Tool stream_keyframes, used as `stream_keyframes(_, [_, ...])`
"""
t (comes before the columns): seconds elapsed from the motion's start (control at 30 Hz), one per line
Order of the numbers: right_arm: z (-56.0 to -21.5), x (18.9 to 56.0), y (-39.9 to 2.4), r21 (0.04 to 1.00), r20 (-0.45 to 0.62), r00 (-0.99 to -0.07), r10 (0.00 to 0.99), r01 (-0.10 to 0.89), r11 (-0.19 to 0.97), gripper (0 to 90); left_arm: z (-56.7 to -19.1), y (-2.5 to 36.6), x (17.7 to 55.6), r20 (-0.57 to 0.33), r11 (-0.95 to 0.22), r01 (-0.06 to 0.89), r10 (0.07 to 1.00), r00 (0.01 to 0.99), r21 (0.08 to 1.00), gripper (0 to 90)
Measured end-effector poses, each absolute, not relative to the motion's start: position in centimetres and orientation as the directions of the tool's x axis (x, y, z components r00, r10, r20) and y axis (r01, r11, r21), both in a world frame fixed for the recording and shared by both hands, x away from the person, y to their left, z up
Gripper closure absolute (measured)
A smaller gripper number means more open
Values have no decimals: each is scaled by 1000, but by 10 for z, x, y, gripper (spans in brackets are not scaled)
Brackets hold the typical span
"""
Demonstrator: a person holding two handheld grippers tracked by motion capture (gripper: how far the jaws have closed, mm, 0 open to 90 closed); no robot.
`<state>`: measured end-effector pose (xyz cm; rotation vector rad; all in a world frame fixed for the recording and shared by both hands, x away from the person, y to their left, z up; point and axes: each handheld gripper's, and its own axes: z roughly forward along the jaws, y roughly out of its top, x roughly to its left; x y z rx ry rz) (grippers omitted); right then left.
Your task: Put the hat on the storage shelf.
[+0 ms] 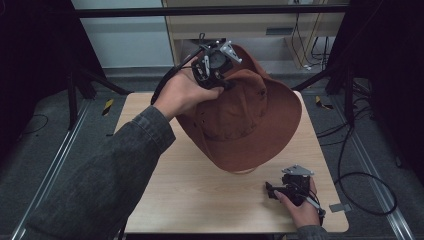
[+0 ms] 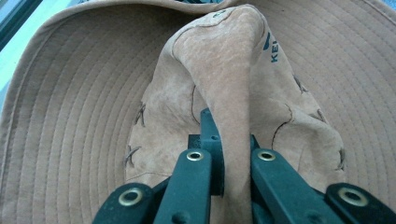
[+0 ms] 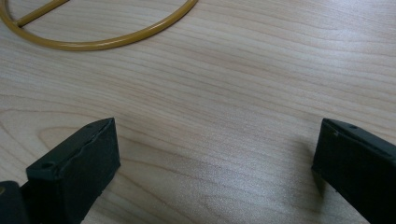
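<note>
Tongs: left tongs [image 1: 223, 75] clamped on hat [image 1: 250, 120] crown fold, right tongs [image 1: 272, 191] apart on counter [image 1: 200, 195]; keep the pinch deep so suede won't slip.

A light wooden table [image 1: 200, 195] stood on grey floor [image 1: 45, 145]; beyond it, a pale cabinet [image 1: 250, 30], with black cables [image 1: 365, 175] trailing beside the table.

Light wooden table [image 1: 200, 190], yellow ring [image 3: 93, 42] on it
</note>
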<state>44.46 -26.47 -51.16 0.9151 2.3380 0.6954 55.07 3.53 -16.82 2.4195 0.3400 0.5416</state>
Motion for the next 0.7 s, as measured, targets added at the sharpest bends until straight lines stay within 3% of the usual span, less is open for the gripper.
stream_keyframes(0.7, [-511,446,-266,621,-296,-637,712,438,650,6,-187,8,570,273,-785,141,369,888,603,885])
